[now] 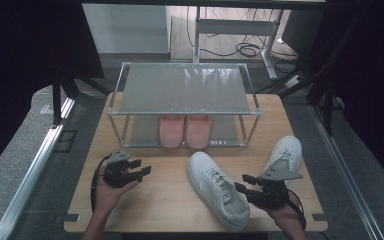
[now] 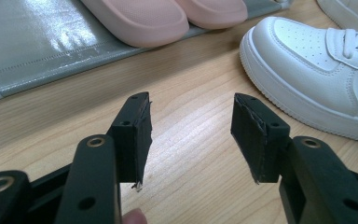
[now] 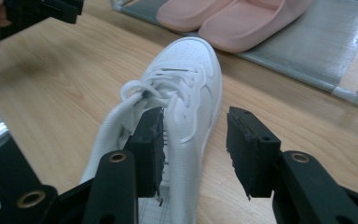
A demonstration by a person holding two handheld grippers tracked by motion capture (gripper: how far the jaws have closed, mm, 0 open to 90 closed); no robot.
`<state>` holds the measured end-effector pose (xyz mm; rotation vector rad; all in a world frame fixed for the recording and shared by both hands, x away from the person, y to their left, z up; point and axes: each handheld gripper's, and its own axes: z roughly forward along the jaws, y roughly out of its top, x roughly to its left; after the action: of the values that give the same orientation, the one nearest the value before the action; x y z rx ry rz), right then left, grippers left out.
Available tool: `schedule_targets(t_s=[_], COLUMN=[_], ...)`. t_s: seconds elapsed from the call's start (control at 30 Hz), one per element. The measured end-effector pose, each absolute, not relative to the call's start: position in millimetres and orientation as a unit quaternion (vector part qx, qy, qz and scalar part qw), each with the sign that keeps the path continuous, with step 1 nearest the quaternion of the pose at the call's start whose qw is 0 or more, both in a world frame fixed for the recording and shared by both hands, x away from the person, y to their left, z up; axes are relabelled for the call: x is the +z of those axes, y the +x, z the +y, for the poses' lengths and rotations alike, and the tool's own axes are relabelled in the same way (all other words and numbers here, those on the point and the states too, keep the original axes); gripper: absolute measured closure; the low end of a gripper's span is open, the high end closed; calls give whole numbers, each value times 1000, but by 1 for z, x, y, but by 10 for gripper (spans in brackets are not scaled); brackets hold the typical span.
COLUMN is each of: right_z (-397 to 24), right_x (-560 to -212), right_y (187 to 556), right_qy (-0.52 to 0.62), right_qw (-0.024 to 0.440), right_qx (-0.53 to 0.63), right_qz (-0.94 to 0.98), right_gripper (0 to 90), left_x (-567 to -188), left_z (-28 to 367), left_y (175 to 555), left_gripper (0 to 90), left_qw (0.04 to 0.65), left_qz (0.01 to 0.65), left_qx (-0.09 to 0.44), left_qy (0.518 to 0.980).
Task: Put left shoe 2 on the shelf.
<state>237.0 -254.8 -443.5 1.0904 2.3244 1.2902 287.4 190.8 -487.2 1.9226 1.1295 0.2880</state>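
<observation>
The right hand-held gripper [image 1: 243, 183], at the lower right of the high view, has its jaws apart around the side wall of a white sneaker [image 1: 219, 193] without pressing it. That sneaker lies at lower centre on the desk [image 1: 170, 200]. At lower left, the left hand-held gripper [image 1: 142, 167] is open and empty. A second white sneaker [image 1: 285, 152] lies right of centre, and pink slippers [image 1: 185, 130] sit on the rack's [image 1: 185, 90] bottom shelf.

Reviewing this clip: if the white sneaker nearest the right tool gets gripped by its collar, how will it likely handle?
The white sneaker probably lifts easily. Its thin collar looks soft, so it may fold under the pads. The thick flat sole suggests it hangs toe-down rather than rolling. The smooth upper could slip.
</observation>
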Motion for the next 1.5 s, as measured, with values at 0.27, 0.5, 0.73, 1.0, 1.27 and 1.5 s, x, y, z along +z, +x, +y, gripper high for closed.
schedule_targets(t_s=[0.27, 0.5, 0.73, 1.0, 1.27, 1.5], right_z=[-247, -234, -217, -222, -228, -239], right_x=[-449, -464, -478, -483, -480, -471], right_y=[236, 247, 260, 264, 263, 260], right_qy=[365, 384, 396, 411, 424, 437], right_qw=[116, 120, 131, 118, 103, 78], right_qx=[447, 418, 375, 404, 460, 517], right_qz=[808, 814, 828, 808, 773, 732], right_gripper=[536, 548, 662, 798, 806, 808], left_x=[-486, -488, -487, -487, -487, -487], left_z=[192, 189, 192, 191, 192, 192], left_y=[288, 289, 289, 288, 289, 289], left_gripper=[482, 482, 481, 481, 481, 482], left_qw=[432, 429, 432, 432, 432, 432], left_qz=[457, 452, 456, 455, 456, 457], left_qx=[117, 114, 115, 115, 115, 115], left_qy=[768, 773, 769, 770, 769, 769])
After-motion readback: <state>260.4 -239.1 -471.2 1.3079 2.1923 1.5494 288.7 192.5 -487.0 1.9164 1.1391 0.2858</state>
